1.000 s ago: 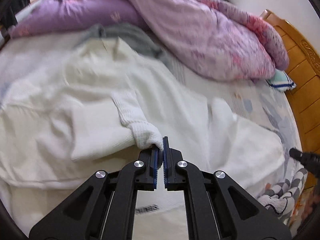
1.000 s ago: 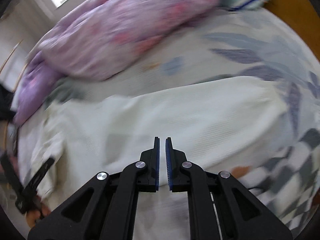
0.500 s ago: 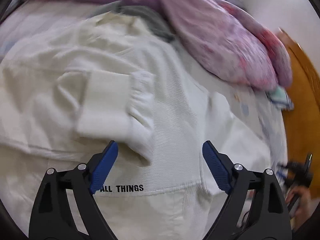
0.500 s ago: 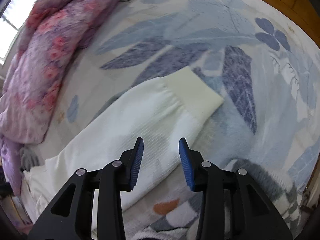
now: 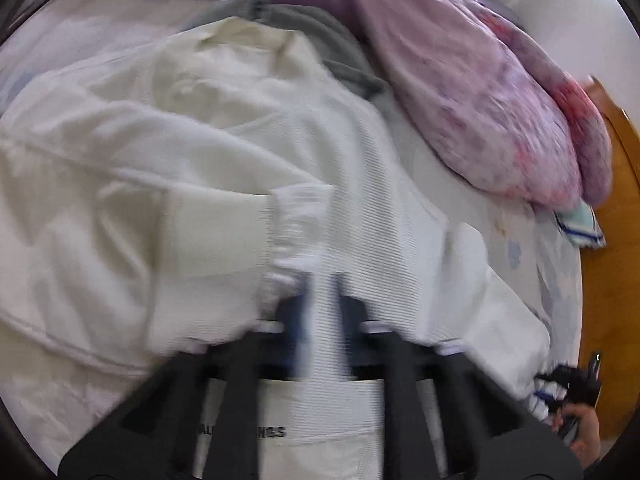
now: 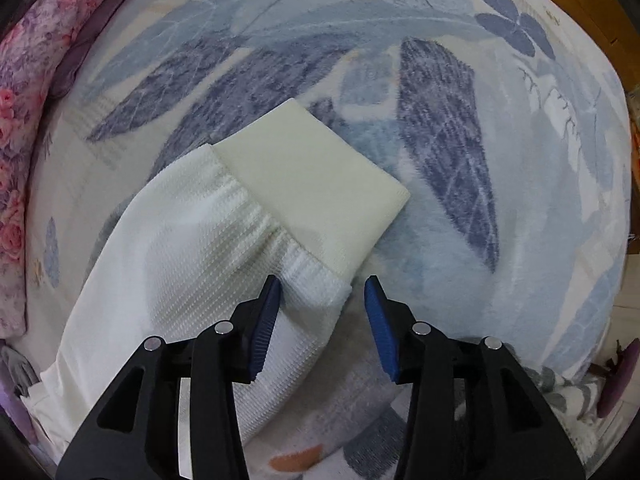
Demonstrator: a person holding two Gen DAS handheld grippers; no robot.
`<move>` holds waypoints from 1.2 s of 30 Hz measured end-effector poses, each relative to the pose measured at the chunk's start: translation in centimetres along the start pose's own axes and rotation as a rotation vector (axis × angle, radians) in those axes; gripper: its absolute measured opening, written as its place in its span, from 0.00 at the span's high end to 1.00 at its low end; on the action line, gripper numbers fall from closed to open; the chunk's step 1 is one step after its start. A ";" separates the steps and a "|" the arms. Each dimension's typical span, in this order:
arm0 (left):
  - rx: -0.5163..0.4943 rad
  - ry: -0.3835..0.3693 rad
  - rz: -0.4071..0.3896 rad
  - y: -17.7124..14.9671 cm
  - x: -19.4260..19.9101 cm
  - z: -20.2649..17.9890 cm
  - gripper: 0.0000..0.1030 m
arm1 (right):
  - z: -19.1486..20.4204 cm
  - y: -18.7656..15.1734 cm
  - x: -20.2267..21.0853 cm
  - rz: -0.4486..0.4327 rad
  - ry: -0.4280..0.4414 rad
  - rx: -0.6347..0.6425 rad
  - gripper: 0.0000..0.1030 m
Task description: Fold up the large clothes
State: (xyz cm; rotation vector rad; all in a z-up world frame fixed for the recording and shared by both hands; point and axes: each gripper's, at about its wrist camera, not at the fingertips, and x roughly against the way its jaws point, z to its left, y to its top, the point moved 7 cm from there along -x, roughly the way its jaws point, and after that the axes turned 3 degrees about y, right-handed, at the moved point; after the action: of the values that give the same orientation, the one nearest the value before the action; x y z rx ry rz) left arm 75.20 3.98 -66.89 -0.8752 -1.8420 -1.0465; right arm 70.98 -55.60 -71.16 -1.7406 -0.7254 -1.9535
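Leaf-printed bedsheet (image 6: 460, 184) carries a white sweater (image 5: 360, 184) beside a purple quilt (image 5: 480, 92).

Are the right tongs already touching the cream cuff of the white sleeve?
Apart. In the right wrist view the right tongs stand open over the ribbed sleeve; the cream cuff lies ahead of both blue pads, clear of them.

a white sweater (image 5: 224, 168) lies spread over the bed (image 5: 520, 216), one sleeve folded across its body with the cuff (image 5: 216, 236) pointing left. the left gripper (image 5: 322, 312), blurred, sits closed over the sweater beside that sleeve's gathered end. a grey garment (image 5: 320, 36) shows behind the collar. a purple quilt (image 5: 460, 80) is heaped along the bed's far edge. a hand (image 5: 584, 428) is at the lower right.
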 end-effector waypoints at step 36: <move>0.021 0.119 -0.104 -0.6 3.2 3.3 0.92 | 1.1 1.0 5.2 -0.264 0.166 0.021 0.86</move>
State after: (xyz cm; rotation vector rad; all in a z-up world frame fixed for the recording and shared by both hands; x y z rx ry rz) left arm 72.35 7.23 -65.29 -0.6960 -1.8110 -1.1176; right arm 71.86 -55.53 -65.78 -1.5104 -0.9515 -2.2227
